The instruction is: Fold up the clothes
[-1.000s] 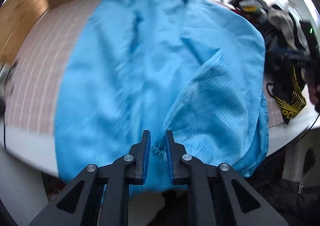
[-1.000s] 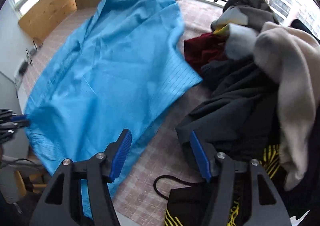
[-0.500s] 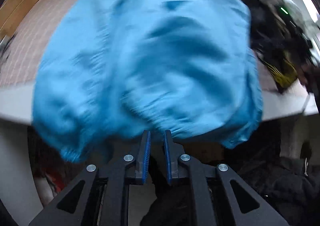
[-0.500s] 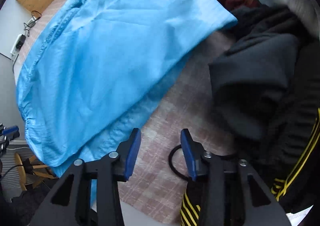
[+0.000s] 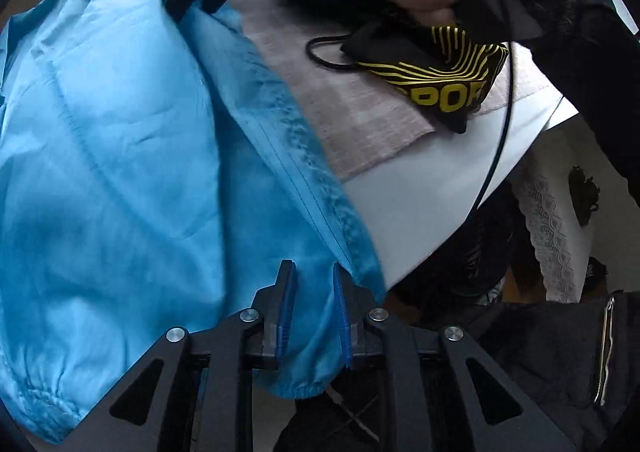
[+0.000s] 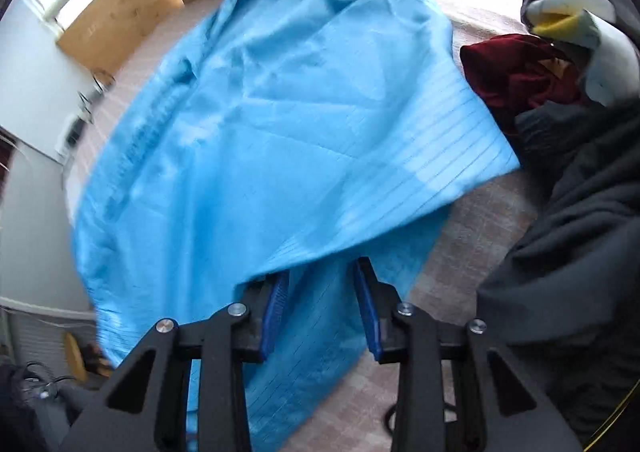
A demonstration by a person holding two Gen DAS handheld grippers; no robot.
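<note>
Currently we have both left gripper (image 5: 313, 312) and right gripper (image 6: 322, 302) parted around the blue jacket (image 6: 280, 123) hem.

Two wrist fisheyes, both close over the blue jacket

Our left camera looked low along the table edge (image 5: 440, 187), rightward across the blue jacket (image 5: 120, 155) hem toward the black-and-yellow garment (image 5: 440, 79). Our right camera looked down the table over the jacket (image 6: 280, 131) toward the windows. We shared the jacket between views.
</note>
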